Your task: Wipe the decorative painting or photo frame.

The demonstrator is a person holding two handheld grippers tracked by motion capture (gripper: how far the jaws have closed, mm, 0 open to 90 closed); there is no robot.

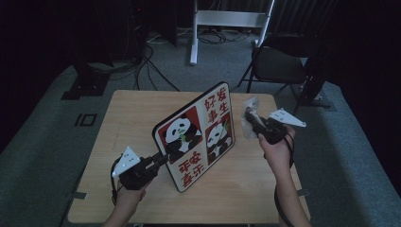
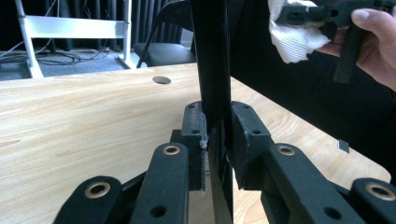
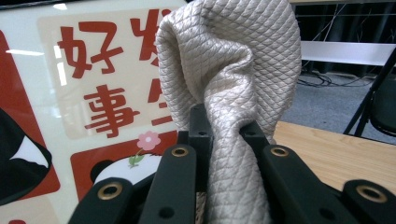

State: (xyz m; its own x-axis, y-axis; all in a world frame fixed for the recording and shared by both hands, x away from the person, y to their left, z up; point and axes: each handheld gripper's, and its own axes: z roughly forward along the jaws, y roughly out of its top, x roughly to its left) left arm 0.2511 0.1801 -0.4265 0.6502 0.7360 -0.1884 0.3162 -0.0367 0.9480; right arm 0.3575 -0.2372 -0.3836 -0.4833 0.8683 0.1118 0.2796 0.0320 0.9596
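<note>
Cloth (image 3: pixel 233 93) pinched between fingers (image 3: pixel 203 135), beside panda board (image 3: pixel 70 93)

The panda board (image 1: pixel 196 135) stands on the table (image 1: pixel 127 113), the cloth (image 1: pixel 249 120) at its right.

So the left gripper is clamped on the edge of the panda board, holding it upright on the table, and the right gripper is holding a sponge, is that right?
Not quite: the right gripper holds a cream quilted cloth, not a sponge, as the right gripper view shows. The rest stands: the left gripper is clamped on the edge of the panda board, upright on the table.
</note>
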